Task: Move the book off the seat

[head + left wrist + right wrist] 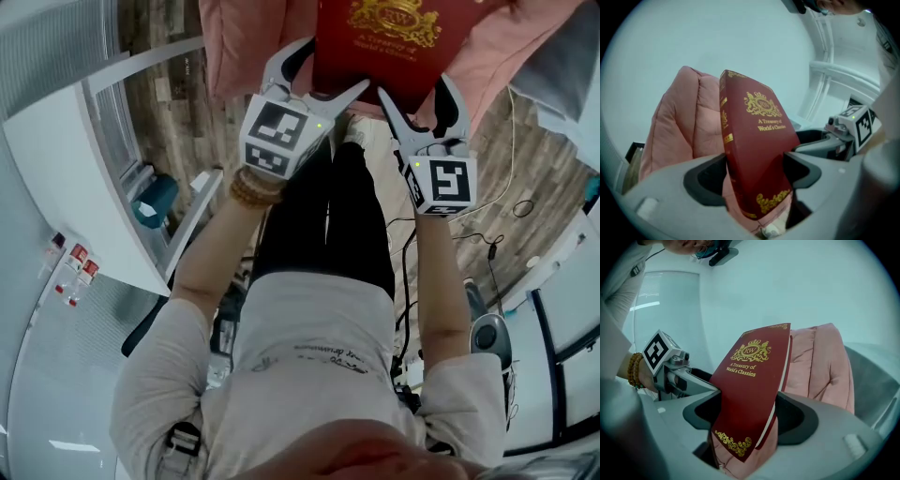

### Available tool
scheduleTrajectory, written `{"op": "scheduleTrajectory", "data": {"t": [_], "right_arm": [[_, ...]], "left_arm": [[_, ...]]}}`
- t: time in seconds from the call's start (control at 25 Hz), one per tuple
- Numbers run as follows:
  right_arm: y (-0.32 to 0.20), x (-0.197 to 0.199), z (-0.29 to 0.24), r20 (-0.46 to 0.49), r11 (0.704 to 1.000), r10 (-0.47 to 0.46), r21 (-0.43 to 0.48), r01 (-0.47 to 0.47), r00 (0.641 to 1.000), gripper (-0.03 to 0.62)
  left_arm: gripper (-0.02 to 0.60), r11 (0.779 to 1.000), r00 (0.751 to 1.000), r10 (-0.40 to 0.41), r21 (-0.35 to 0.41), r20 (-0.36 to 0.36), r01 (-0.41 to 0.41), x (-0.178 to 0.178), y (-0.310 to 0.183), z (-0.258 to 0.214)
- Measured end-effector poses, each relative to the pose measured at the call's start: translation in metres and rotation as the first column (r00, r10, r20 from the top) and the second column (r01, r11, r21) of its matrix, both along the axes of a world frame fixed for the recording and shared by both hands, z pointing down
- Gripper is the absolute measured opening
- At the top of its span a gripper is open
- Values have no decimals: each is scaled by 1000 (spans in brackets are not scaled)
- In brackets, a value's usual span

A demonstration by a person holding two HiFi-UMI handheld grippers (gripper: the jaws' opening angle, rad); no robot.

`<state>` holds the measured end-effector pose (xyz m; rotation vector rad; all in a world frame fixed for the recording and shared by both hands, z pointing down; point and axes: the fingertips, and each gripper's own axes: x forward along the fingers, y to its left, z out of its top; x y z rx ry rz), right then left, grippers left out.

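A dark red hardback book (375, 42) with gold print is held up between both grippers, above a pink padded seat (246, 37). My left gripper (323, 80) is shut on the book's lower left part, near the spine (729, 154). My right gripper (417, 98) is shut on its lower right part, by the page edge (776, 394). In the left gripper view the book (759, 140) stands tilted between the jaws of the left gripper (757, 171), with the pink seat (679, 122) behind. In the right gripper view the book (747, 390) fills the right gripper (750, 416).
A white desk (75, 178) stands at the left with a teal object (155, 200) beside it. Cables (502, 211) lie on the wood floor at the right, near white furniture (567, 305). My own legs and torso fill the lower middle of the head view.
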<state>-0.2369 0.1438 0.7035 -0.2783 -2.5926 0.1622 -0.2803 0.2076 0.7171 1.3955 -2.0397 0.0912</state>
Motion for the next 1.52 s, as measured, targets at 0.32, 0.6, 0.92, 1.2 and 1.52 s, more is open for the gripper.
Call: {"op": "scheduleTrajectory", "data": {"t": [0.32,0.6,0.92,1.2,1.52], "right_arm": [[15,6,-98,59,999,-7,38,5,998,363],[28,23,-183,83,998,7,67,-12,997,356],[32,42,-282,132,993,0,115,-15,991,342],[40,70,-358,185,989,6,141,-32,983,342],[41,115,-417,226,982,56,163,-94,973,342]], "left_arm": [[377,999,1000,-19,35,22,18,8,15,-95],[377,999,997,-18,43,75,15,25,29,-185],[377,997,994,-38,71,105,31,47,37,-278],[376,995,987,-46,99,156,31,74,42,-357],[374,992,977,-9,127,214,-19,114,42,-418]]}}
